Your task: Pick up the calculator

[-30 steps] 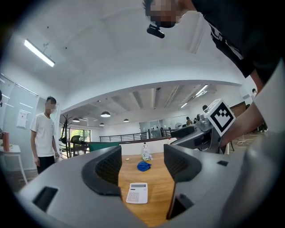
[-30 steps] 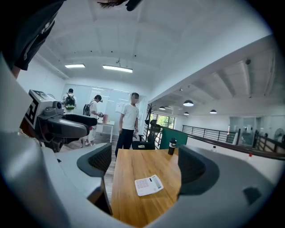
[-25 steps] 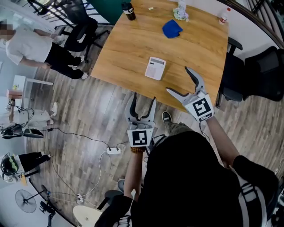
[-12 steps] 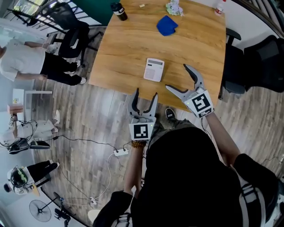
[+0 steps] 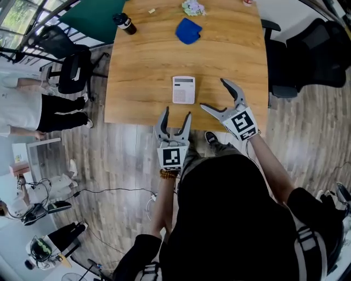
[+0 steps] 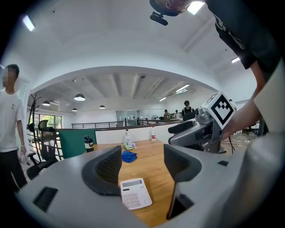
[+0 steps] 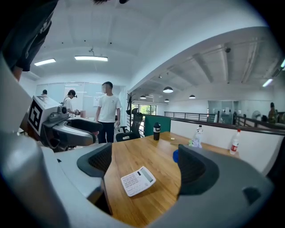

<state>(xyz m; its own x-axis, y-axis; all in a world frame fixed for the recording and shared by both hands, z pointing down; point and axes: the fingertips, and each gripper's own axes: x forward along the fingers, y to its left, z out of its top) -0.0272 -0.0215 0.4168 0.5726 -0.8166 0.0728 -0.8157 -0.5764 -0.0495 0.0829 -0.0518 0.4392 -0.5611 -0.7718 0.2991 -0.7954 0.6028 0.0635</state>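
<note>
A white calculator (image 5: 184, 89) lies flat near the front edge of the wooden table (image 5: 142, 60). My left gripper (image 5: 174, 113) hovers open at that edge, just short of the calculator. To the calculator's right my right gripper (image 5: 214, 94) is spread wide open above the table, with nothing between its jaws. In the left gripper view the calculator (image 6: 135, 193) lies ahead between the jaws, and the right gripper (image 6: 196, 129) shows at the right. In the right gripper view the calculator (image 7: 137, 180) lies ahead, and the left gripper (image 7: 67, 127) shows at the left.
Further back on the table are a blue cloth (image 5: 188, 30), a dark bottle (image 5: 125, 22) and a crumpled wrapper (image 5: 193, 7). Office chairs stand at the left (image 5: 74, 74) and right (image 5: 312, 46). A person (image 5: 24, 112) stands to the left. Cables (image 5: 109, 192) trail over the floor.
The head view has swung, so the table now sits squarer and closer. Both grippers have come nearer the calculator. Both stay open.
</note>
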